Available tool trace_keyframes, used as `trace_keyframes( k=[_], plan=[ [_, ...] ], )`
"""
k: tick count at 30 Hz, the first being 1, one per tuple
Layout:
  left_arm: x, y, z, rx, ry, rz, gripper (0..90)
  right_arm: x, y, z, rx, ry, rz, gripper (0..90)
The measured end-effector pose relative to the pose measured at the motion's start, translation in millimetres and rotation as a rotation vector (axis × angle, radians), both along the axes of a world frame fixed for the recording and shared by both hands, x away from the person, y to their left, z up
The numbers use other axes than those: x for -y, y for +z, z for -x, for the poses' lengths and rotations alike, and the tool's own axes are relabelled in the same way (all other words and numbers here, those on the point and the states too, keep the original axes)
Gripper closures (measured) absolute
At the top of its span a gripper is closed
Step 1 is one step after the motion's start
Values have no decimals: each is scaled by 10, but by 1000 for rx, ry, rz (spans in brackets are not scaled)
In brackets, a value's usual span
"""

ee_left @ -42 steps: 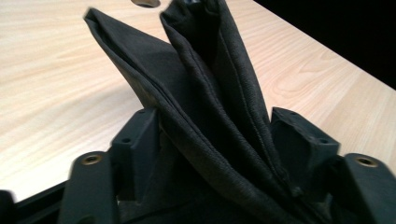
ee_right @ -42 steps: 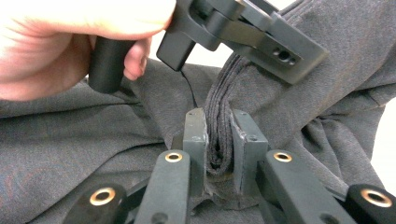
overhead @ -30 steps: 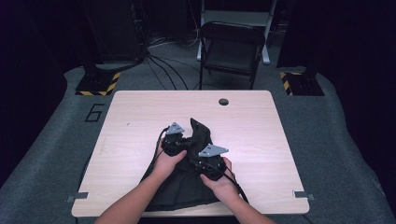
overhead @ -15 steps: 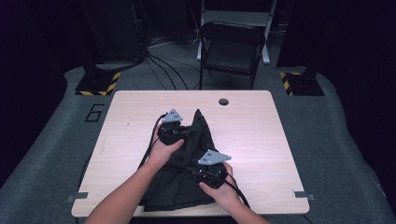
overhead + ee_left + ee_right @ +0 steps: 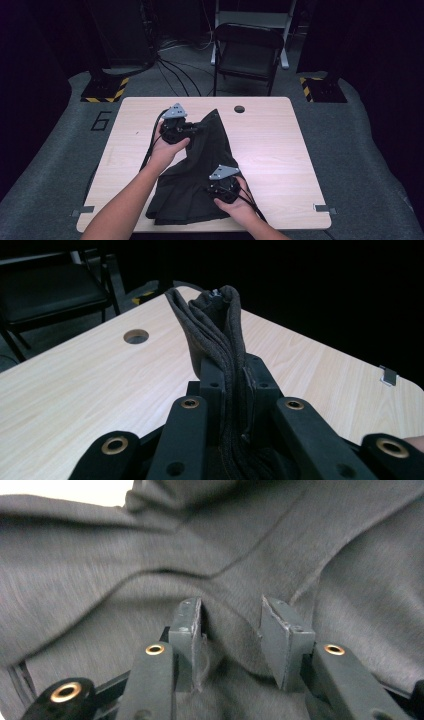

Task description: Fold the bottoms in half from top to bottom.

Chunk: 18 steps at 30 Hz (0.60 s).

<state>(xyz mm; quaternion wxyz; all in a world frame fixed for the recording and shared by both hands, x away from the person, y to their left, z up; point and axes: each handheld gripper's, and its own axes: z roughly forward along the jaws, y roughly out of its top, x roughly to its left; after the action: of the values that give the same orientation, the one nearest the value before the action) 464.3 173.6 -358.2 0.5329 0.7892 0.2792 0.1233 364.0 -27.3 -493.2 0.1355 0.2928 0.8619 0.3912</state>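
Gripping: left tool point(image 5: 199, 128) is clenched on a bunched fold of the dark grey woven cloth garment point(image 5: 200, 175), seen between its jaws in the left gripper view point(image 5: 227, 385).
Left tool position: far half of the desk, held in the person's left hand point(image 5: 167, 147), with its grey three-cornered plate on top.
Cloth at left tool: fold rises upright out of the jaws as several stacked layers, its tip point(image 5: 215, 297) lifted clear of the desk.
Right tool: point(image 5: 232, 625) released, jaws standing apart with cloth lying between and under them; the jaws are not pinching it.
Right tool position: near edge of the desk, on the lower right part of the garment point(image 5: 225, 187), held in the person's right hand point(image 5: 240, 207).
Garment position: spread from the middle of the pale wooden desk point(image 5: 280, 145) down to its near edge, narrowing to a point at the far end beside the left tool.
Tools apart: well apart, left far, right near.
Desk detail: round cable hole point(image 5: 239, 108) near the far edge, just beyond the garment's tip.
Background: black folding chair point(image 5: 247, 50) behind the desk.
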Motion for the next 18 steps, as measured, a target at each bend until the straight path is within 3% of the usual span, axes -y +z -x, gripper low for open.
trace_keyframes(
  k=[8, 14, 18],
  plan=[
    [-67, 132, -26, 21, -1, -11, 812, 60, -147, 57, -43, 6, 74, 592],
    [-95, 197, -63, 21, 2, -3, 812, 123, -198, 91, -76, -10, 37, 609],
    [-68, 211, -73, 18, 0, -5, 812, 123, -213, 105, -55, -19, 27, 610]
  ],
)
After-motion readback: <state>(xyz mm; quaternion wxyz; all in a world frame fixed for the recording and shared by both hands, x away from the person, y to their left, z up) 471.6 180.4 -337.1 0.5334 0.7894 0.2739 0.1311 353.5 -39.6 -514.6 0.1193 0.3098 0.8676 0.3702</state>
